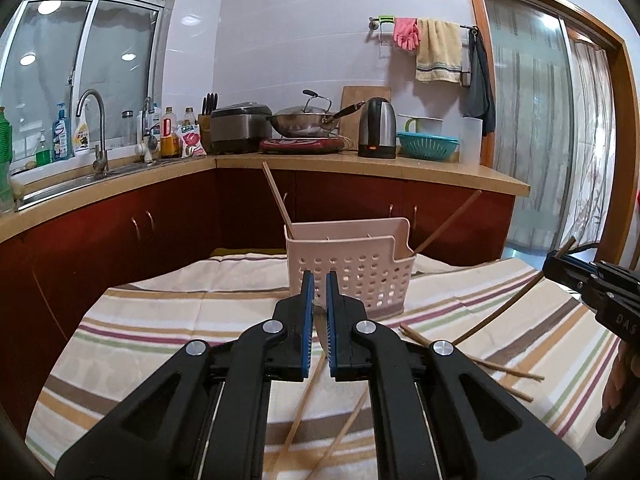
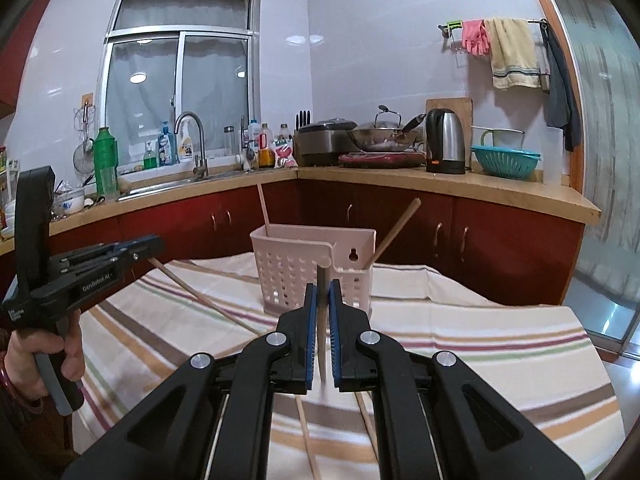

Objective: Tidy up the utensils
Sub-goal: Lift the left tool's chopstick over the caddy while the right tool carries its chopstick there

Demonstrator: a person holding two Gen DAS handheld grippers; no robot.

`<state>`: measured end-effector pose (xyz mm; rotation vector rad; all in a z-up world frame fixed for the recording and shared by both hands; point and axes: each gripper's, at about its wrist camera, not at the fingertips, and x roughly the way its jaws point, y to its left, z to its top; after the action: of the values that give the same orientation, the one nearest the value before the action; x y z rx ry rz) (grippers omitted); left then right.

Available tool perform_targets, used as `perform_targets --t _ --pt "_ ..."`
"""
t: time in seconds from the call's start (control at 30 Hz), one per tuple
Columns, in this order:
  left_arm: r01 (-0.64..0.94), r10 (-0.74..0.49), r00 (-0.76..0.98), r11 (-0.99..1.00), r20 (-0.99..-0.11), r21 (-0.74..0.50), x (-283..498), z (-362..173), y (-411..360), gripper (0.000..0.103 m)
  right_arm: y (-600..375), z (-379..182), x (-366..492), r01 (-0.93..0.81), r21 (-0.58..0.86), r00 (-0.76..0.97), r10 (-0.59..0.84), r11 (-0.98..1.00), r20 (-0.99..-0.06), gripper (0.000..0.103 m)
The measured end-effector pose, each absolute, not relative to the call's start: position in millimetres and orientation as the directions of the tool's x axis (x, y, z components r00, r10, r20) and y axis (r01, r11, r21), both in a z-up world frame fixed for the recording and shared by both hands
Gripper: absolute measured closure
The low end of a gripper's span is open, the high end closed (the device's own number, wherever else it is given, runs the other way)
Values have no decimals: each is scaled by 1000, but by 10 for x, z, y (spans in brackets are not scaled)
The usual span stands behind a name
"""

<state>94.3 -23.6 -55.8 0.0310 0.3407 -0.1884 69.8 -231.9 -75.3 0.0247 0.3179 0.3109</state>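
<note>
A home kitchen. An L-shaped counter (image 2: 440, 184) runs along white-tiled walls over dark red cupboards (image 2: 500, 248), with a steel sink (image 1: 60, 190) and curved tap (image 2: 196, 136) under a sliding window (image 2: 180, 88). Bottles of cleaner and sauces (image 2: 264, 148) line the sill. On the counter stand a knife block (image 1: 206, 120), a rice cooker (image 1: 238, 128), a wok (image 1: 304, 120) on a hob, an electric kettle (image 2: 444, 144) and a green colander (image 2: 506, 160). Pink rubber gloves (image 1: 406, 34) and a towel (image 1: 438, 50) hang from a wall rail.
</note>
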Motion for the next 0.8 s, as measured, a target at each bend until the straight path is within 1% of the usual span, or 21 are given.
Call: perform_targets --t 0.47,0.63,0.8 --pt "215 -205 930 977 -304 0 1334 -312 -186 97 -2234 -606 1009 -311 79 906 320 947 -277 96" --pt "234 -234 924 971 -301 -36 1419 -141 -135 97 -2240 -530 1058 -317 91 907 329 944 -263 96" --pt "258 -265 922 964 -282 -61 1473 57 -103 97 -2285 -365 1134 -326 107 912 343 939 -226 96"
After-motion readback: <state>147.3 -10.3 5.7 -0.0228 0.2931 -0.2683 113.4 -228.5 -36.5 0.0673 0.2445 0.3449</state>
